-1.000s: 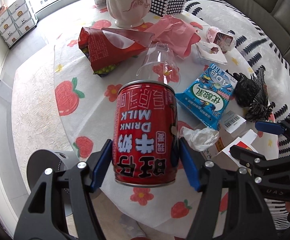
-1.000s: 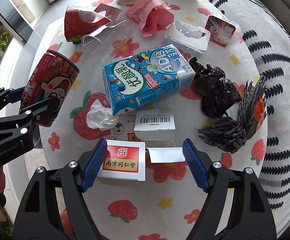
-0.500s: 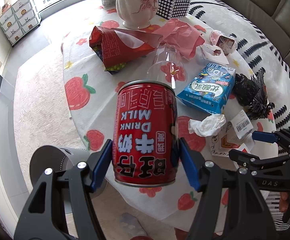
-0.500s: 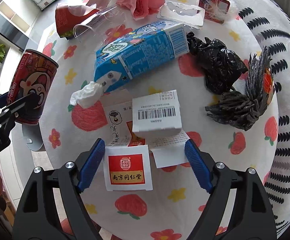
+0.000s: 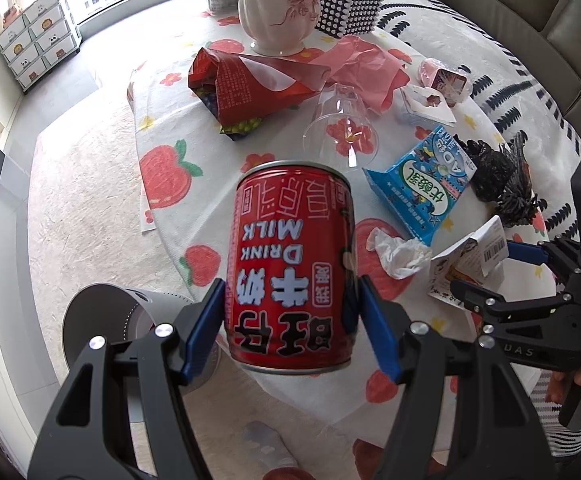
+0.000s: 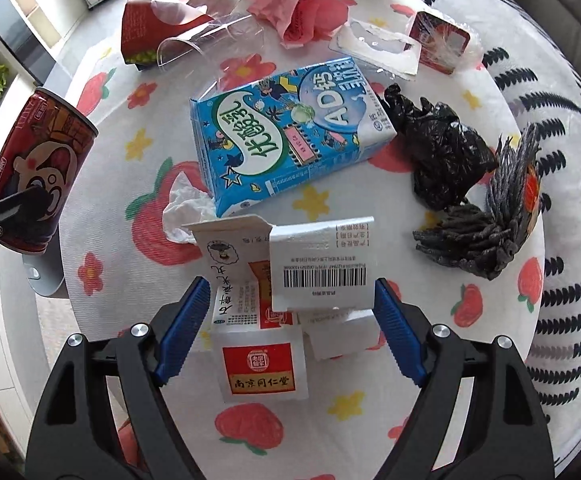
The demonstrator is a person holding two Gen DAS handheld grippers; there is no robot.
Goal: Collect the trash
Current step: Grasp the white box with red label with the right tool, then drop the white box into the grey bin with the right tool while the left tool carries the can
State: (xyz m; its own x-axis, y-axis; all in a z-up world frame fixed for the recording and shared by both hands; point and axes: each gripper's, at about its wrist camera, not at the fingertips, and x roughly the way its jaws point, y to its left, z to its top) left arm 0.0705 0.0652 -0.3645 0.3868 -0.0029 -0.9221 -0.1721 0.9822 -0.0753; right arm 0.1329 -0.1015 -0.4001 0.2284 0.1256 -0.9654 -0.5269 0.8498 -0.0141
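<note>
My left gripper (image 5: pixel 292 322) is clamped on the red milk-drink can (image 5: pixel 290 268), both blue pads pressed against its sides, and the can hangs clear of the table edge, above a grey cylindrical bin (image 5: pixel 102 316) on the floor. My right gripper (image 6: pixel 288 326) stands wide, its jaws straddling a flattened white medicine box (image 6: pixel 280 300) (barcode flap up) near the table's (image 6: pixel 370 412) near edge; I cannot tell whether the pads touch the card. Just beyond lie a crumpled white tissue (image 6: pixel 184 210) and a blue milk carton (image 6: pixel 286 132) on its side. To the right sit a black plastic bag (image 6: pixel 442 152) and a dark pleated wrapper (image 6: pixel 490 224). Farther off are a tipped clear plastic cup (image 6: pixel 210 42), a red snack bag (image 6: pixel 150 30) and pink paper (image 6: pixel 298 12).
</note>
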